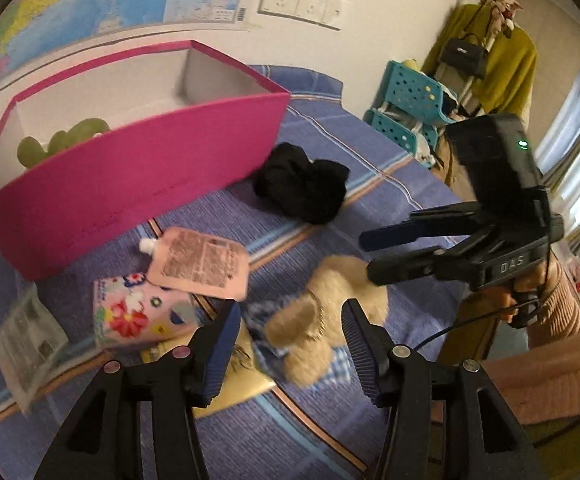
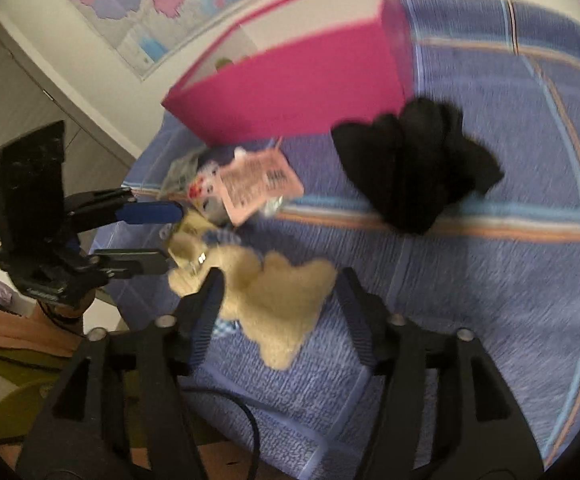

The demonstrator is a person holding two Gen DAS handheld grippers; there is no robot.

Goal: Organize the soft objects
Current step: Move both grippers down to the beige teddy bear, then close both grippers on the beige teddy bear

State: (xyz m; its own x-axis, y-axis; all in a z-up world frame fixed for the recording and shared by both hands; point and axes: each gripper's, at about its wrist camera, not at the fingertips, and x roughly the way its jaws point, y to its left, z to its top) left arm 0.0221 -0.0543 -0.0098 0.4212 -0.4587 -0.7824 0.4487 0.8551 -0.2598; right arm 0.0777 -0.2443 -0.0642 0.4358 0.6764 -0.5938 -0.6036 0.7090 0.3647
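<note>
A beige plush toy lies on the blue plaid bedsheet. My left gripper hovers over it, open, with the toy's head seen between its fingers and no pad pressing. My right gripper comes in from the right, also open, its lower finger close to the toy's body. A black soft cloth sits beside the pink box. A green plush lies inside the box.
A pink spout pouch, a floral pack, a printed leaflet and a yellow flat item lie left of the toy. Teal baskets and a coat rack stand beyond the bed. A pink sleeve is at the right.
</note>
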